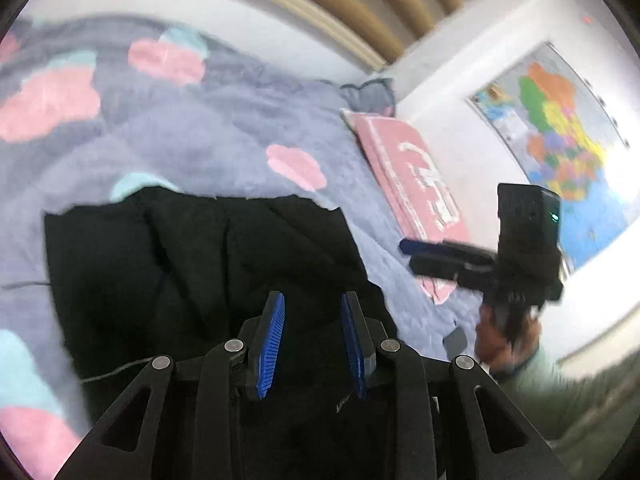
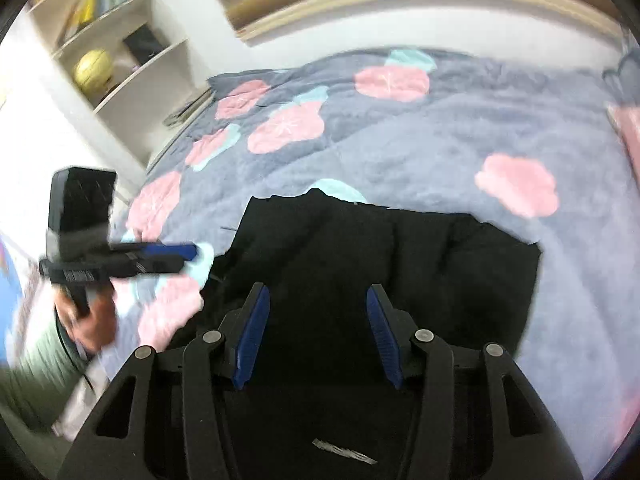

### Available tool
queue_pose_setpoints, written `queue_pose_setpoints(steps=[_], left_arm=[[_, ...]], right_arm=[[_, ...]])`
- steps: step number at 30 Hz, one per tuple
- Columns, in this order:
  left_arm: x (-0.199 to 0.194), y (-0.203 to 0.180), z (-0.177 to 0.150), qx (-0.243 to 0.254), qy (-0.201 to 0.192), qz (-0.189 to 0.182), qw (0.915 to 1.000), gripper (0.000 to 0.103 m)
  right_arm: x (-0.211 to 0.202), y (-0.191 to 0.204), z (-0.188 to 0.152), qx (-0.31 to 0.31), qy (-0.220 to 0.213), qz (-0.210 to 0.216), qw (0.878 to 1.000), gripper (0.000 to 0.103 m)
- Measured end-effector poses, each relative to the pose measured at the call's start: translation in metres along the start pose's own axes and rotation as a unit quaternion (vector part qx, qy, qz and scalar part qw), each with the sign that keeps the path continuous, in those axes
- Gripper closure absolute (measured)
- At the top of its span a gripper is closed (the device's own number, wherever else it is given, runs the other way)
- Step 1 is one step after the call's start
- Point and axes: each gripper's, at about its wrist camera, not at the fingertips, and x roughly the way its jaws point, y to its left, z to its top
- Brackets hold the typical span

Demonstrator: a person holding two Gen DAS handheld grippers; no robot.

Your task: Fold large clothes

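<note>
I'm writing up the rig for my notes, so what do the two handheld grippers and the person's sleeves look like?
Both the left gripper and the right gripper have matte black linkage arms with silver pivot pins and ribbed blue pads on the fingers. A boxy black camera block with a small green light tops each. The sleeves are pale green.

My left gripper (image 1: 312,300) and right gripper (image 2: 316,292) hover over the garment (image 1: 200,264), apparently folded, on the bedspread (image 1: 224,128).

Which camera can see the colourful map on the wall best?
The left wrist camera. The map hangs on the white wall at its right side, with its colours plain, though blurred. The right wrist camera shows at most a blurry blue sliver at its left edge, too unclear to be sure it is the map.
</note>
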Motion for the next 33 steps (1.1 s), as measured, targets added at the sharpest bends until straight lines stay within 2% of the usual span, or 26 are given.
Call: queue_pose_setpoints(steps=[3,5,6,7,9,12,17,21,23,26,28,30,33], left_arm=[[0.046,0.019,-0.012,-0.037,0.054,0.011,0.9978,0.073],[0.081,0.044,-0.033,-0.051,0.107,0.079,0.9898,0.073],[0.091,0.051,-0.039,-0.056,0.123,0.097,0.986,0.072],[0.103,0.063,-0.048,-0.07,0.137,0.101,0.9829,0.072],[0.103,0.074,-0.056,-0.094,0.114,0.089,0.985,0.072],[0.098,0.075,-0.055,-0.11,0.106,0.077,0.9854,0.072],[0.058,0.031,-0.058,-0.037,0.084,0.083,0.9923,0.072],[0.022,-0.001,-0.068,-0.021,0.055,0.028,0.9978,0.066],[0.014,-0.007,-0.073,-0.017,0.044,0.025,0.9986,0.058],[0.033,0.008,-0.086,-0.042,0.068,0.064,0.9947,0.058],[0.057,0.028,-0.086,-0.062,0.097,0.094,0.9889,0.058],[0.075,0.044,-0.096,-0.084,0.121,0.116,0.9824,0.059],[0.086,0.028,-0.098,-0.028,0.136,0.163,0.9768,0.058]], right_arm=[[0.065,-0.005,-0.015,0.001,0.092,-0.045,0.995,0.049],[0.109,-0.017,-0.035,-0.001,0.145,-0.069,0.987,0.049],[0.122,-0.021,-0.046,-0.005,0.151,-0.073,0.986,0.05],[0.127,-0.023,-0.054,-0.009,0.137,-0.075,0.988,0.05],[0.124,-0.021,-0.057,-0.012,0.113,-0.081,0.99,0.05],[0.115,-0.02,-0.054,-0.001,0.105,-0.078,0.991,0.05],[0.059,-0.002,-0.055,-0.009,0.069,-0.059,0.996,0.048],[0.009,0.022,-0.055,-0.022,0.012,-0.044,0.999,0.048],[0.006,0.03,-0.059,-0.025,0.003,-0.045,0.999,0.048],[0.027,0.021,-0.073,-0.031,0.028,-0.068,0.997,0.048],[0.07,0.009,-0.084,-0.026,0.067,-0.084,0.994,0.048],[0.094,-0.001,-0.096,-0.01,0.101,-0.094,0.99,0.048],[0.092,-0.008,-0.106,0.01,0.088,-0.08,0.993,0.048]])
